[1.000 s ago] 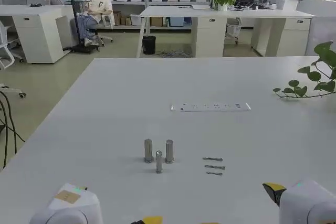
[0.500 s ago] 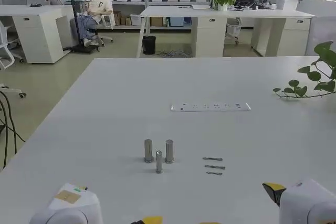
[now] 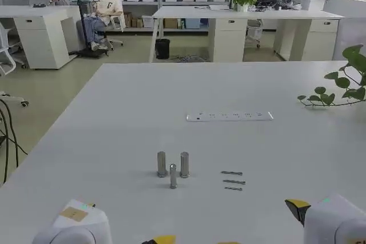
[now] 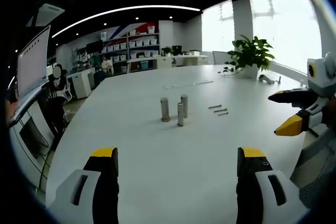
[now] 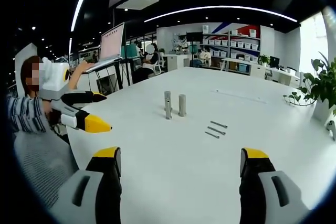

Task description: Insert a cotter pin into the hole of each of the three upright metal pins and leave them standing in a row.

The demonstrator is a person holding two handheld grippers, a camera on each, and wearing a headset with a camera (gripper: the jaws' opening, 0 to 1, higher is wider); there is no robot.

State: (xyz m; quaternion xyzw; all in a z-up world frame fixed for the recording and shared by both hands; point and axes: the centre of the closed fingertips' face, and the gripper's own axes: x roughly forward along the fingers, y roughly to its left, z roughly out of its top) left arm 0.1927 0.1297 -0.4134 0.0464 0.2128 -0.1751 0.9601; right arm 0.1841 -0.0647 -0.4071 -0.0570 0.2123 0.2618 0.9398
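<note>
Three metal pins (image 3: 184,164), short smooth grey cylinders, stood upright in a tight cluster on the matte white table (image 3: 114,141). Two were side by side and the third stood just in front, nearer the person. To their right in the head view, three thin dark cotter pins (image 3: 234,182) lay flat and roughly parallel, apart from one another. A long white power strip (image 3: 229,116) lay farther back. The left gripper (image 4: 177,153) and the right gripper (image 5: 179,153) hovered by the table's near edge, well short of the pins. Each had its yellow-tipped jaws spread wide, holding nothing. Compared with half a second and a second before, the metal pins, cotter pins and both grippers sat in the same places.
</note>
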